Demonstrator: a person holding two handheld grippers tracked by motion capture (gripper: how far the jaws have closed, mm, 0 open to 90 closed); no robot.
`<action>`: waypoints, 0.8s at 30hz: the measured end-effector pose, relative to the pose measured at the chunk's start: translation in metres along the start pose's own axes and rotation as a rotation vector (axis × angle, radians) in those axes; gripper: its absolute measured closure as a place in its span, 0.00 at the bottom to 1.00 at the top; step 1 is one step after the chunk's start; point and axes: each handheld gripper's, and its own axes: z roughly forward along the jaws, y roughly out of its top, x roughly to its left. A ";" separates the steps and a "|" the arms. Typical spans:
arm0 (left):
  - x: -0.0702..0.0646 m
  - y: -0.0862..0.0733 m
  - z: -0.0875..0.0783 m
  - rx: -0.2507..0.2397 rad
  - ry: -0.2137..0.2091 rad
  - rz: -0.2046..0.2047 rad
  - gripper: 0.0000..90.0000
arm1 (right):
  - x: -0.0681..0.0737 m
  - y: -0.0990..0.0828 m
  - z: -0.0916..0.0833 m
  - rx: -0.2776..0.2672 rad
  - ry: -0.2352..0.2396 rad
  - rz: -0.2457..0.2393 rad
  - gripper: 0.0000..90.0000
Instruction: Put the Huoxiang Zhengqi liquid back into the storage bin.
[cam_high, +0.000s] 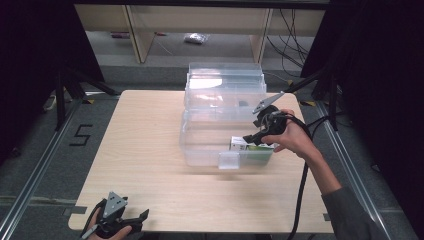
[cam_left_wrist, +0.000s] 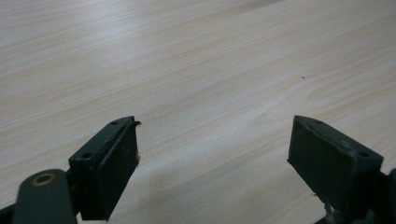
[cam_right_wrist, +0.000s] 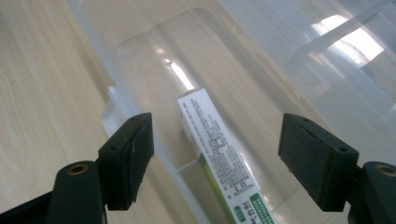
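A clear plastic storage bin stands on the wooden table, its lid tipped up behind it. Inside, against the front right wall, lies a long white and green carton. My right gripper hovers just above the carton with its jaws open. In the right gripper view the carton lies below the spread jaws, untouched, with my right gripper over the bin's clear wall. My left gripper rests at the table's front left corner. In its own view my left gripper is open over bare wood.
A clear latch tab sticks out from the bin's front wall. The right gripper's black cable trails over the table's front right. Wooden shelf legs stand beyond the far edge, and black stand legs flank the left.
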 end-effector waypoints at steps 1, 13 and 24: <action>0.000 0.000 0.000 -0.001 0.001 -0.001 0.17 | 0.000 0.000 0.000 0.000 0.000 0.000 0.31; 0.000 0.000 -0.002 0.006 0.010 0.001 0.17 | 0.013 -0.010 -0.009 -0.068 -0.055 -0.005 0.30; 0.000 0.000 -0.001 0.004 0.006 0.001 0.17 | 0.026 -0.021 -0.011 -0.152 -0.036 0.032 0.28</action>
